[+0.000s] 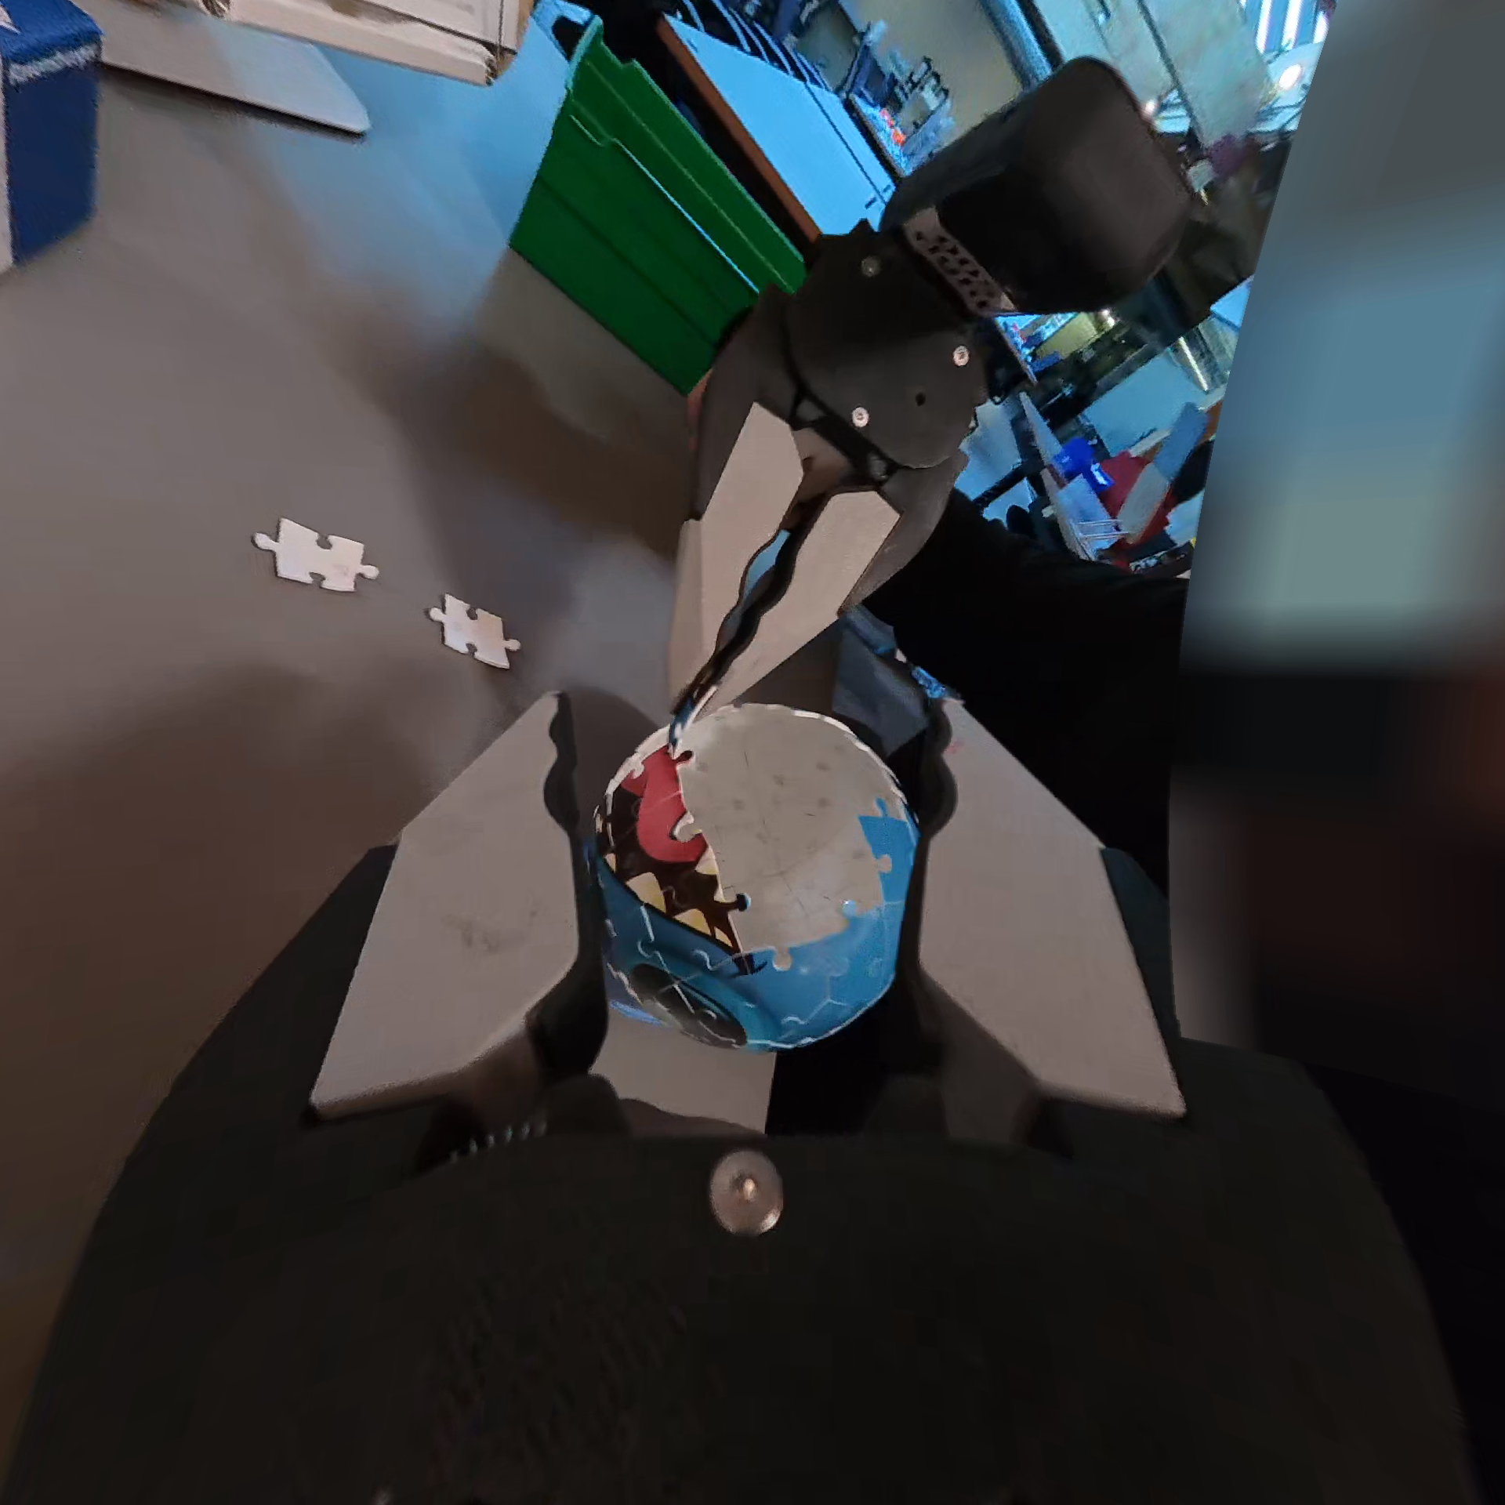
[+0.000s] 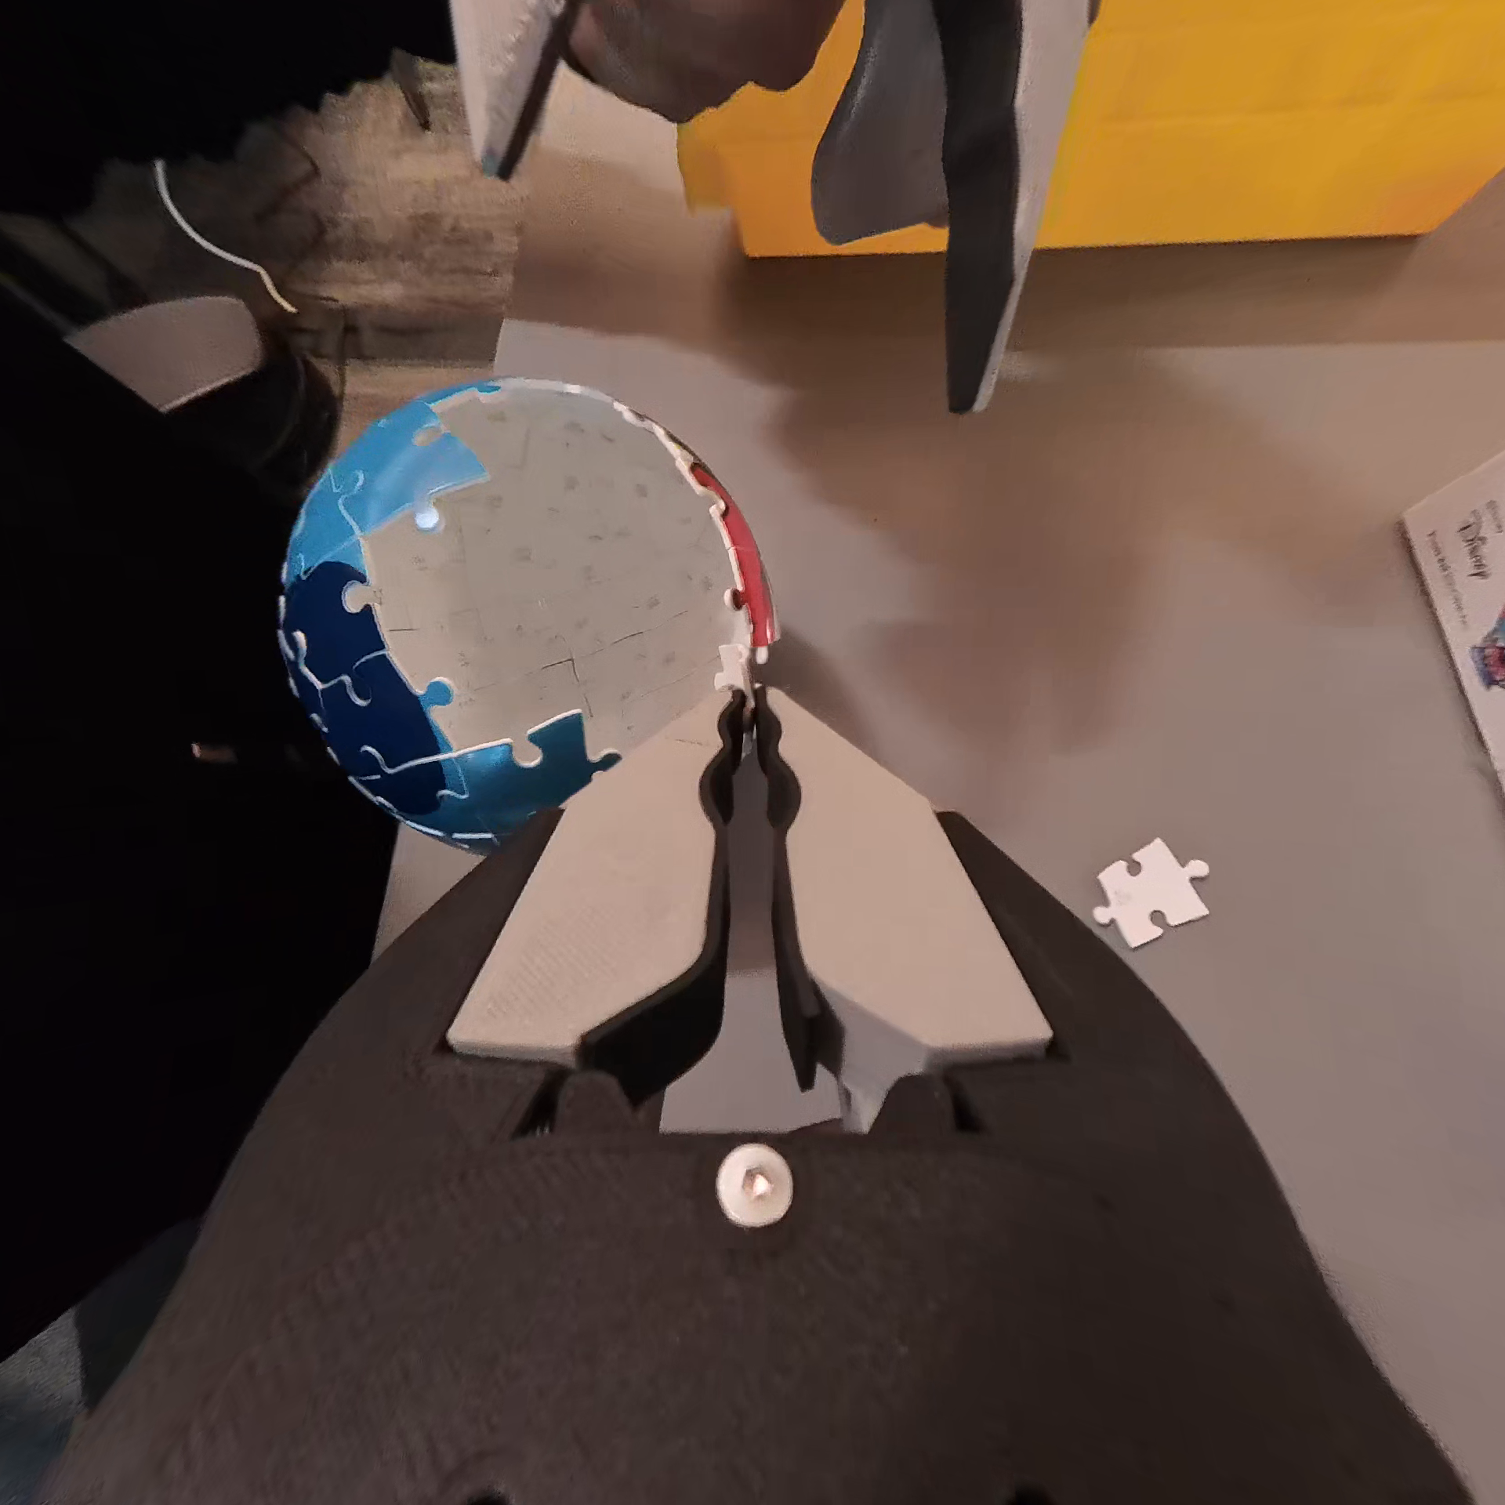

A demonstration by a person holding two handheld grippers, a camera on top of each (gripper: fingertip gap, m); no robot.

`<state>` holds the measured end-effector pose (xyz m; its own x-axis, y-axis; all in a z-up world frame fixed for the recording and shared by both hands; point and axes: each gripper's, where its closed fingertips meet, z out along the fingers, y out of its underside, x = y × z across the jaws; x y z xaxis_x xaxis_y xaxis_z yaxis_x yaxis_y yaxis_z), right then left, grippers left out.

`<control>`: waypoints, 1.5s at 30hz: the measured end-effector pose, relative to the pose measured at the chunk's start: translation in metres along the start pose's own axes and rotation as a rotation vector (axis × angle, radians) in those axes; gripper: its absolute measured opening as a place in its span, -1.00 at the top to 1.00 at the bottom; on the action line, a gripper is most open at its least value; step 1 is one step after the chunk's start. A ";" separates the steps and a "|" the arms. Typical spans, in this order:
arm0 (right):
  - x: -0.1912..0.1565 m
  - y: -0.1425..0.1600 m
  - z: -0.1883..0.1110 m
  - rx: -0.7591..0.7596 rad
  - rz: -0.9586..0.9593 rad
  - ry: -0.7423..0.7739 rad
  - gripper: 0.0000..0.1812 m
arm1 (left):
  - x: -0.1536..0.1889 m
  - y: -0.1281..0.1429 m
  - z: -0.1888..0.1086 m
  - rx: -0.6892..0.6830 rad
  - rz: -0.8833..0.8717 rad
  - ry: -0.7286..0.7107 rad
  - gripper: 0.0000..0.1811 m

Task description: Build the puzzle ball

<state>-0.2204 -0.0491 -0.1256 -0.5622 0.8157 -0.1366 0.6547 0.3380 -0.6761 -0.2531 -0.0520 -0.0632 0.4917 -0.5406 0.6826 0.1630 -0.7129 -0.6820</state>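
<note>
The puzzle ball (image 1: 782, 863) is a partly built shell, blue with a red and black picture outside and pale grey inside. My left gripper (image 1: 753, 717) is shut on it, one finger on each side, and holds it above the grey table (image 1: 204, 733). My right gripper (image 2: 748, 700) is shut on a small puzzle piece (image 2: 731, 669) and holds it against the open rim of the ball (image 2: 521, 611). In the left wrist view the right gripper (image 1: 692, 700) comes down from the upper right onto the ball's top edge. Two loose pieces (image 1: 318, 554) (image 1: 475, 631) lie face down on the table.
A green crate (image 1: 651, 244) and a blue box (image 1: 49, 122) stand at the table's far side. A yellow box (image 2: 1059, 122) is behind the ball, a printed leaflet (image 2: 1466, 619) at the right edge, and a loose piece (image 2: 1152, 892) lies beside my right gripper. The grippers' ends are close to 7 cm from one another.
</note>
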 end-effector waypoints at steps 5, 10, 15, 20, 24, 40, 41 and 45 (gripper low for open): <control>0.001 0.004 0.009 -0.003 0.052 -0.032 1.00 | -0.009 0.008 0.005 -0.067 0.014 -0.081 0.04; 0.003 0.010 0.019 0.019 0.149 -0.083 1.00 | -0.013 0.013 0.011 -0.105 0.013 -0.124 0.02; 0.003 0.014 0.028 -0.010 0.174 -0.101 1.00 | -0.006 0.022 0.015 -0.175 -0.028 -0.063 0.00; 0.001 0.013 0.033 -0.053 0.172 -0.110 1.00 | -0.005 0.037 0.015 -0.277 -0.093 -0.026 -0.01; 0.001 0.014 0.037 -0.066 0.174 -0.106 1.00 | -0.007 0.050 0.018 -0.327 -0.152 -0.001 -0.01; 0.004 0.014 0.042 -0.147 0.178 -0.131 1.00 | -0.005 0.063 0.031 -0.432 -0.213 0.059 -0.01; 0.004 0.015 0.043 -0.153 0.181 -0.133 1.00 | -0.005 0.063 0.032 -0.432 -0.216 0.058 -0.01; 0.002 0.016 0.044 -0.187 0.169 -0.144 1.00 | -0.008 0.068 0.034 -0.448 -0.241 0.061 0.01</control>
<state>-0.2334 -0.0633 -0.1683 -0.4947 0.7970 -0.3464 0.8194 0.2950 -0.4914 -0.2172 -0.0814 -0.1239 0.4323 -0.3530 0.8298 -0.1241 -0.9347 -0.3330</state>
